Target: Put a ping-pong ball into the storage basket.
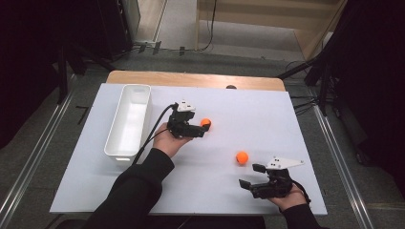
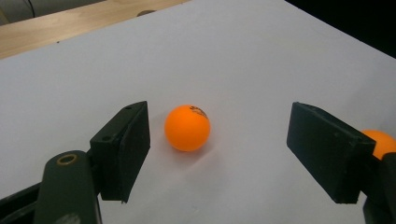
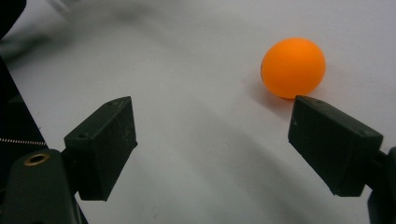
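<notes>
The left hand-held gripper (image 2: 219,154), jaws wide, has an orange ball (image 2: 187,128) with dark print between them nearer its left jaw, while the high view adds the white bin (image 1: 128,119) at nine o'clock and the gaping right hand-held gripper (image 1: 252,176) with the other orange ball (image 1: 242,157) at its twelve o'clock on the worktop (image 1: 267,114).

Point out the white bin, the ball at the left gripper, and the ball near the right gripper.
white bin (image 1: 115,151): high view, near rim.
ball at the left gripper (image 2: 187,128): left gripper view, centre of the ball.
ball near the right gripper (image 3: 293,67): right gripper view, centre of the ball.
</notes>
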{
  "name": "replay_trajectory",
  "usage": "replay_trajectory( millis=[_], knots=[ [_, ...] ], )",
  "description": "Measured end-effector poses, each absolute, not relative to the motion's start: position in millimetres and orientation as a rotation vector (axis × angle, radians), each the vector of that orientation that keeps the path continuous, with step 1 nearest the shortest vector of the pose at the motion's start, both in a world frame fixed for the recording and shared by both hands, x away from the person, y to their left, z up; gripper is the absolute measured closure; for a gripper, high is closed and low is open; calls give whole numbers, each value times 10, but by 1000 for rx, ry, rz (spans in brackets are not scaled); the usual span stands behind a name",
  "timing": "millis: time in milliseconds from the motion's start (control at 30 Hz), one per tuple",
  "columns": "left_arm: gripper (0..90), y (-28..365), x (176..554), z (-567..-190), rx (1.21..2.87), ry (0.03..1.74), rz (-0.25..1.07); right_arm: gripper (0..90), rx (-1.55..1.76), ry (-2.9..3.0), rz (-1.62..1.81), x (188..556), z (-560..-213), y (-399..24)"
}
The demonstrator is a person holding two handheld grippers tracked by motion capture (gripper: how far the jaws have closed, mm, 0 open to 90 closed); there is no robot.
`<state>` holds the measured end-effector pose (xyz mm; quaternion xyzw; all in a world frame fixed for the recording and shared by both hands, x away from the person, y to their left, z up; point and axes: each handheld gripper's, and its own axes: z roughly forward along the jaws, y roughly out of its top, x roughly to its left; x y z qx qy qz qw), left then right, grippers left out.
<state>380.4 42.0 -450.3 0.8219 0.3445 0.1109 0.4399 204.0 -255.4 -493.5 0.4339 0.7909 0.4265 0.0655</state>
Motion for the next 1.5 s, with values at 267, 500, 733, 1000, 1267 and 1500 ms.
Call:
replay_trajectory(
  millis=[267,500,733,1000,1267,1500],
  knots=[
    [221,356,3852,-4551,2031,889,297,136,1306,2387,1289,2039,-4936,-2552],
    [221,272,3897,-4550,2050,892,311,136,1318,2378,1287,2040,-4934,-2577],
    [221,217,3971,-4608,2028,935,313,136,1319,2379,1288,2039,-4937,-2581],
    [221,192,4046,-4665,2034,949,333,136,1321,2378,1288,2040,-4938,-2585],
    [221,120,4109,-4695,2031,960,348,136,1317,2377,1284,2041,-4938,-2584],
    [221,82,4139,-4716,2020,973,341,136,1318,2376,1289,2041,-4938,-2589]
  ],
)
